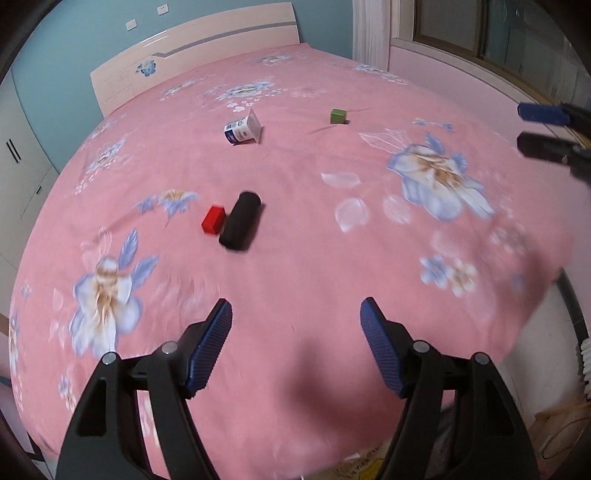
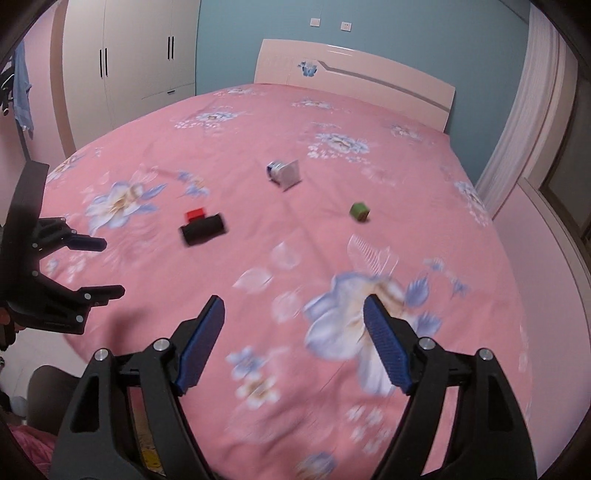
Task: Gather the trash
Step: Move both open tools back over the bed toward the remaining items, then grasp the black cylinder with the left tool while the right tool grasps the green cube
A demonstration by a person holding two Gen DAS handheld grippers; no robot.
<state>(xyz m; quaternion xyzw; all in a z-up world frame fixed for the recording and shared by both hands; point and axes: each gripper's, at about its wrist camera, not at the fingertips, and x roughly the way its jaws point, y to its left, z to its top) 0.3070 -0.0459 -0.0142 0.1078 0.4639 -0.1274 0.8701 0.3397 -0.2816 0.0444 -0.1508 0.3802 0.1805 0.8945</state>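
Observation:
On a bed with a pink flowered sheet [image 1: 295, 229] [image 2: 295, 258] lie a black cylinder [image 1: 241, 221] [image 2: 204, 229], a small red box [image 1: 213, 219] [image 2: 195, 215] touching it, a white and blue cup [image 1: 243, 128] [image 2: 283, 172] tipped on its side, and a small green cube [image 1: 338, 116] [image 2: 359, 211]. My left gripper [image 1: 296, 314] [image 2: 110, 267] hangs open over the near part of the bed, short of the black cylinder, nothing between its fingers. My right gripper [image 2: 293, 314] [image 1: 519, 125] is open too, above a large blue flower, nothing between its fingers.
A pale headboard [image 1: 192, 55] [image 2: 354, 81] stands at the far end against a teal wall. White wardrobes [image 2: 129, 66] are at the left, a curtain [image 2: 524, 122] and window [image 1: 491, 33] at the right. The bed's near edge drops off beside a white wall [image 1: 554, 332].

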